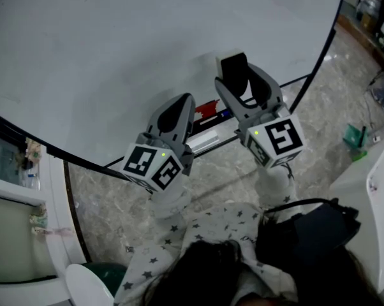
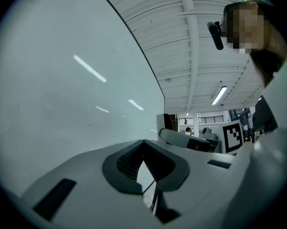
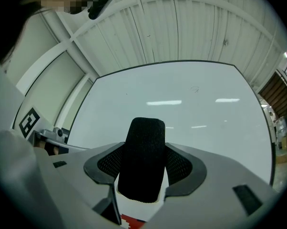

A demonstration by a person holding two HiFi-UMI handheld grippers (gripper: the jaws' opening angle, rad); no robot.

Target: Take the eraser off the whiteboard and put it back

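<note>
eraser location: the eraser (image 3: 142, 159) stands between the jaws of the right gripper (image 3: 143, 147). In the head view the eraser (image 1: 233, 65) is up close to the whiteboard (image 1: 147, 43), above the ledge (image 1: 208, 140). I cannot tell whether it touches the board.
right jaws: pinching the eraser by its two long sides, set wide to suit its width. The black felt face is turned toward this gripper's camera, and a strip of white backing shows below it.
left jaws: the left gripper (image 2: 144, 144) has its pads brought together at the tips with nothing between them. In the head view the left gripper (image 1: 182, 104) sits just beside the right gripper (image 1: 246, 85), lower along the board.
weight (judgement): light. I expect the pinch to carry it easily.
stiffness (judgement): the backing is probably rigid and the felt soft. The felt would compress and could creep if I squeezed it alone.
surface (judgement): the felt grips well, while the smooth backing may slide on the pads.
fragility (judgement): low. A drop would likely do no harm.
where to hold: across the narrow width, on the side edges near the middle of its length. That keeps the flat face free to meet the board squarely.
nearby: a red marker (image 1: 206, 109) lies on the ledge and should be avoided when setting the eraser down.
risk: a tilted eraser may not seat flat on the board.
</note>
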